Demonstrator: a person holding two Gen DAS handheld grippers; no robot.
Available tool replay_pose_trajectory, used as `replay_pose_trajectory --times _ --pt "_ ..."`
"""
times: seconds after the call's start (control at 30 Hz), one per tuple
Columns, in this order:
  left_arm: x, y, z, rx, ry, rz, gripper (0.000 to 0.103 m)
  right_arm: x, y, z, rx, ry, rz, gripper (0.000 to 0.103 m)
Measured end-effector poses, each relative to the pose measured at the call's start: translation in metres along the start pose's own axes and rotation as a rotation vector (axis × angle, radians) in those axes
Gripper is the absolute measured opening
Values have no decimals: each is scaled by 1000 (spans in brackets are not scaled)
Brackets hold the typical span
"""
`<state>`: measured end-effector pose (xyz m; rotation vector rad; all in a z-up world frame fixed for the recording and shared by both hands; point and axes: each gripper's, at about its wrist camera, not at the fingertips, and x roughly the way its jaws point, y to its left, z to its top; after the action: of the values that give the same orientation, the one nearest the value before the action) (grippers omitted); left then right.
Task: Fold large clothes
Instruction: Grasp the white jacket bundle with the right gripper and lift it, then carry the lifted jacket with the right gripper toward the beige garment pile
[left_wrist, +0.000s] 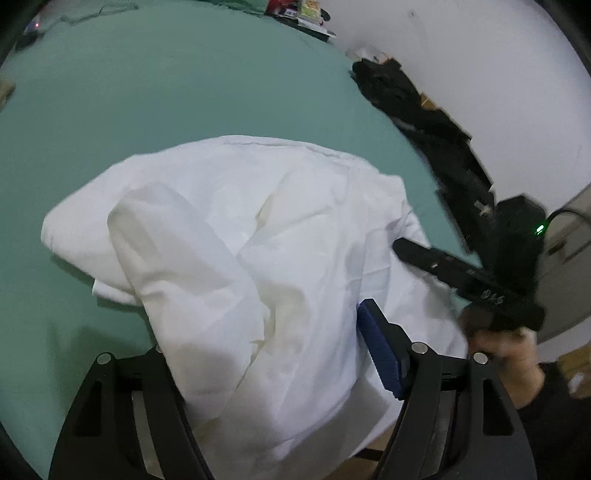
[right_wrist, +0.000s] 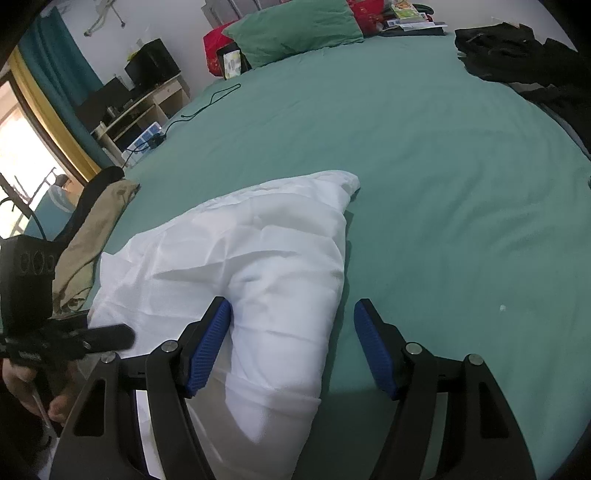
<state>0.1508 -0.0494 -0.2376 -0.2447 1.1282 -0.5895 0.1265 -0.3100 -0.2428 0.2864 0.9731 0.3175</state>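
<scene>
A large white garment (left_wrist: 236, 236) lies bunched on the green bed sheet (left_wrist: 155, 96). My left gripper (left_wrist: 266, 332) is open wide; the cloth drapes between its fingers, hiding the left pad, while the right blue pad (left_wrist: 380, 350) shows. In the right wrist view the same white garment (right_wrist: 266, 266) lies in a folded hump. My right gripper (right_wrist: 291, 339) is open, with a fold of the garment between its two blue pads, nearer the left pad. The right gripper also shows in the left wrist view (left_wrist: 480, 280), held by a hand.
A black garment (left_wrist: 417, 110) lies along the bed's far right edge by the white wall. A green pillow (right_wrist: 295, 29) and boxes sit at the bed's head. A beige cloth (right_wrist: 92, 229) lies at the left edge. A black cable (right_wrist: 199, 107) crosses the sheet.
</scene>
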Motion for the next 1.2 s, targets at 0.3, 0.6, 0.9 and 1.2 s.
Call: replay_pose_trajectory --times 0.3,0.6,0.9,1.2 --pt "6 3 6 -26 -41 59 76 -4 -7 -6 63 -14 63 72" --pt "10 -5 3 27 -55 117 67 4 4 -7 35 -20 44 86" --pt "13 -11 3 47 -59 100 36 8 13 -9 -18 2 83 69" --pt "6 -19 3 41 -100 122 25 2 20 -5 -4 0 119 37"
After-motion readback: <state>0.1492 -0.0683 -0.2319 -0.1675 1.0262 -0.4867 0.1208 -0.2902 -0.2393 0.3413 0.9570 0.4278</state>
